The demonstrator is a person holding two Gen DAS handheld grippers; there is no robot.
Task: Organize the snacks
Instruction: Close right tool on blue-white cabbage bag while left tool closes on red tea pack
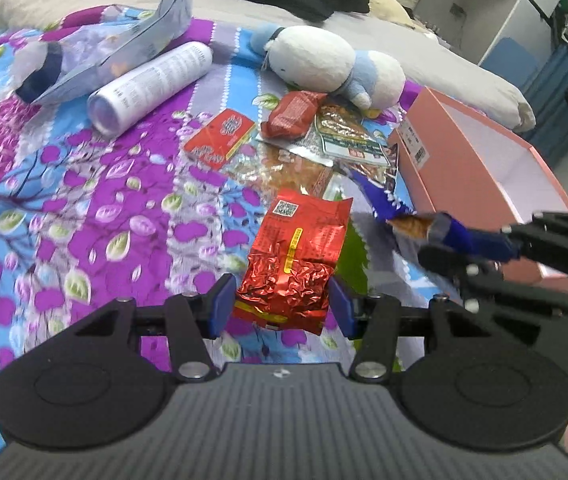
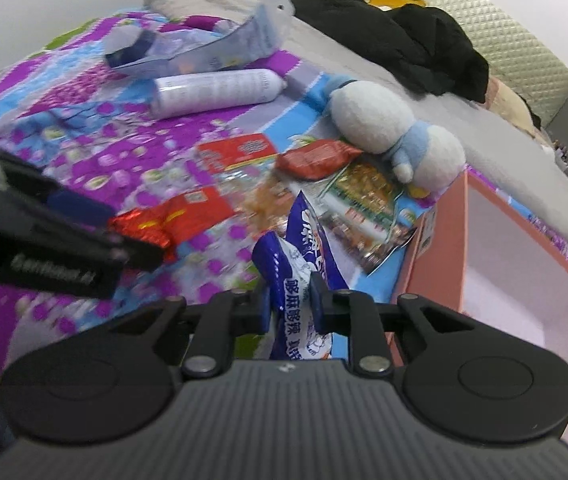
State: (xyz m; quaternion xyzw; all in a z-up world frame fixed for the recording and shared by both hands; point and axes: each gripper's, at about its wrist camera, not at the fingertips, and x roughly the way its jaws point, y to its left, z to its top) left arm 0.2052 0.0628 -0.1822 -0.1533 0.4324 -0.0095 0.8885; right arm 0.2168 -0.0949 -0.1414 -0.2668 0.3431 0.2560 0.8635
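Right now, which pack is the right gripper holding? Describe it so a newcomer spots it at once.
Start at the pink box on the floral bedspread. Just left of the box's near corner, the right gripper is shut on a snack pack lifted above the loose snacks. It is the only blue-and-white one; the pack in the left gripper is shiny red foil.

The left gripper (image 1: 282,308) points down and forward, its blue pads (image 1: 222,304) pressed against the sides of a red foil snack packet (image 1: 289,272). The right gripper (image 2: 289,306) tilts down likewise, its jaws clamped tight on a blue snack packet (image 2: 303,280). The two grippers sit close beside each other.
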